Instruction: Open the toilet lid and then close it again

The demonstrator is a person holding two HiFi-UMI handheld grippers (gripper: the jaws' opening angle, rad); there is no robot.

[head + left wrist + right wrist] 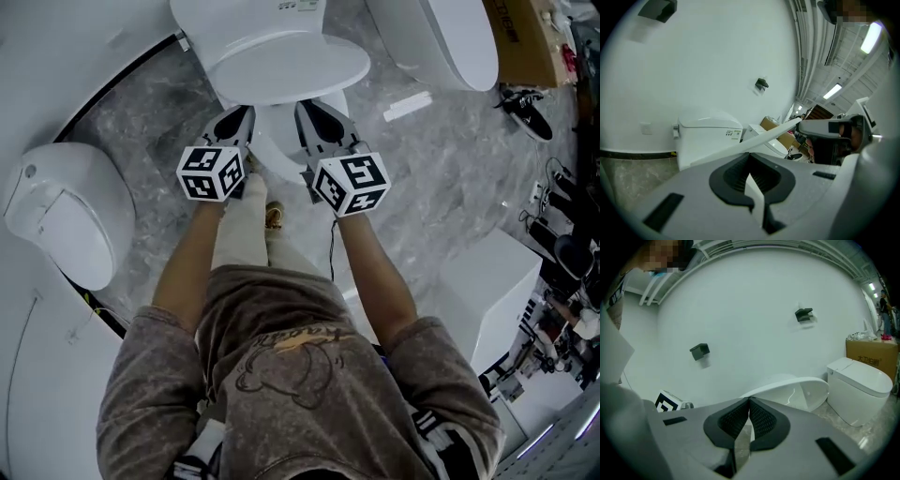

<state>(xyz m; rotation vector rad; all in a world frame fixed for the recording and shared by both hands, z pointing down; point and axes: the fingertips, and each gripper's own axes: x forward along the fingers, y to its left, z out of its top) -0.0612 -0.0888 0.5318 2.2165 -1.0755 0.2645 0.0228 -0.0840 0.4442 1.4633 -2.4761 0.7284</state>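
Toilet lid (286, 64): partly open. It is hinged at the tank (246, 13) and tilted, with the front edge up and clear of the bowl (281, 127). In the right gripper view its hollow underside faces the camera. In the left gripper view it shows as a thin white slab slanting up to the right.

Left gripper (234, 120): fingers pressed together, nothing between them. The tips sit at the lid's front edge, left of centre. Its marker cube (214, 172) faces up towards the head camera.

Right gripper (314, 114): fingers likewise closed tip to tip and empty. The tips sit at the front edge, right of centre. Its cube (352, 184) lies just beside the left one, with a narrow gap between the two.

Contact: in both gripper views the lid rim runs directly above the fingertips. No view settles whether the tips actually touch it.

Person: stands facing the toilet with both forearms stretched forward and roughly parallel, in a brown sweatshirt (281, 375).

Surroundings:
- A grey marbled floor (141, 122).
- A second toilet (66, 211) well off to the left, lid down.
- A third toilet (441, 33) to the upper right, with a cardboard box (525, 37) beside it.
- A curved white wall (754, 310) behind the toilets, carrying two small dark brackets (699, 351).
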